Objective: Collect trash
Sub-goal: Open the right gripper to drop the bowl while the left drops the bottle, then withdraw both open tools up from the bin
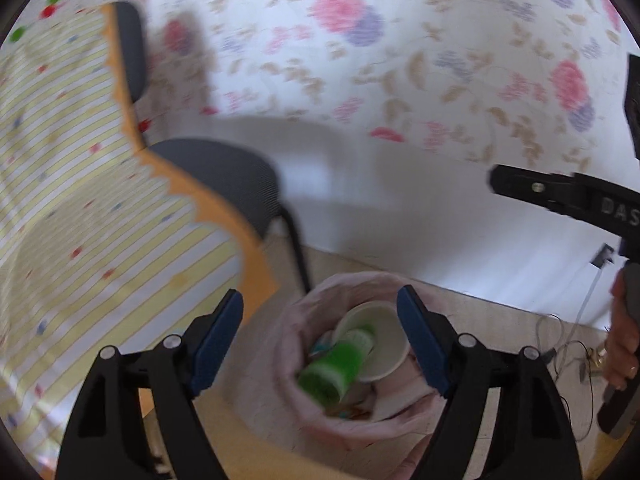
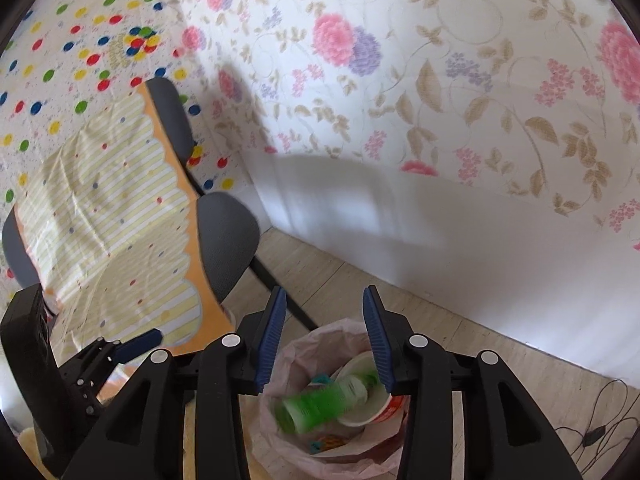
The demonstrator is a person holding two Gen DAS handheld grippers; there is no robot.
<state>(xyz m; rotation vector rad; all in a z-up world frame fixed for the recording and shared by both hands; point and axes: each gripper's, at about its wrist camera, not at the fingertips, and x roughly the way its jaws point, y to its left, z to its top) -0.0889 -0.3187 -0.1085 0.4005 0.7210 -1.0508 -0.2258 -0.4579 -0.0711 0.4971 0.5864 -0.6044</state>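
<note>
Inside crinkly pink bag (image 2: 280, 432), ribbed green bottle (image 2: 320, 402), paper cup (image 2: 360, 408)

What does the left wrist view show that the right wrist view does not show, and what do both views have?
Only the left wrist view: the person's hand holding the right gripper's handle, seen from the side.

Only the right wrist view: the dotted wall covering behind the chair and the cup's red outside.

Both views: open jaws above the pink trash bag, which holds a green bottle lying into a paper cup, plus the striped cloth and the floral wall.
</note>
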